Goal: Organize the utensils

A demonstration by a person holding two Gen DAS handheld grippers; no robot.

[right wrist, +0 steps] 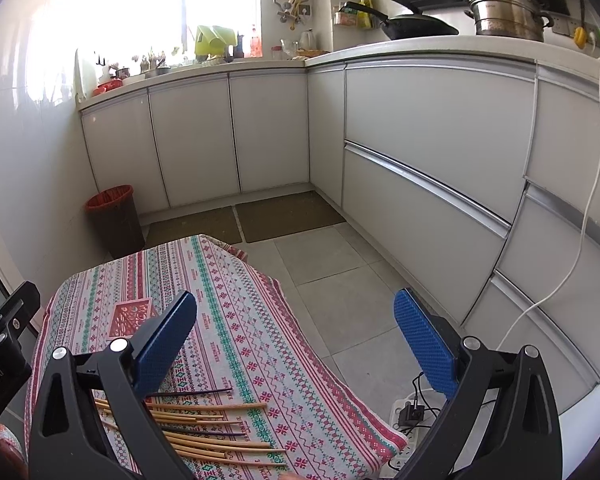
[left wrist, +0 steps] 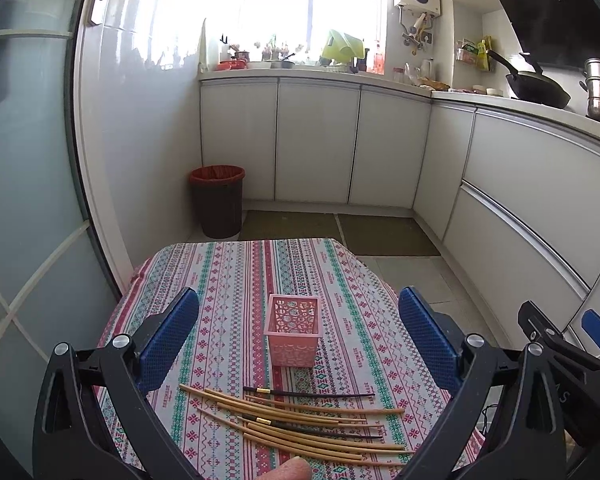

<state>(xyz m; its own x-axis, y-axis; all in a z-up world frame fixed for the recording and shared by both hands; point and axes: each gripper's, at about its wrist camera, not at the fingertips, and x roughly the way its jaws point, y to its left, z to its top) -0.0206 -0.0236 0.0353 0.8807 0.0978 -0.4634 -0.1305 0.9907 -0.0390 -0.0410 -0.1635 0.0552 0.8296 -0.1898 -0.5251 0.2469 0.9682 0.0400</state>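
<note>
Currently both grippers are hovering above a small table (left wrist: 228, 280) covered in a striped patterned cloth, neither one touching anything.

Left gripper (left wrist: 298, 312): jaws are sitting wide apart, nothing between the blue pads. Pink perforated holder (left wrist: 293, 330) is standing upright on the cloth, framed between the two fingers in the left wrist view and apart from both.

Right gripper (right wrist: 296, 312): also spread wide and carrying nothing. Its left finger is hanging over the table, its right finger over the floor tiles beyond the table edge. The holder is showing only partly in that view, behind the left finger.

Chopsticks (left wrist: 300, 426) are lying flat in a loose row on the near part of the cloth, between the holder and the camera, roughly parallel, some overlapping. Most are bamboo-coloured; two dark ones with gold bands are lying among them, one at the far edge of the row. None are sitting in the holder.

Fingertip (left wrist: 292, 470) is poking in at the bottom edge of the left wrist view. Dark bin (left wrist: 217, 200) with a red liner is standing on the floor past the table.
</note>
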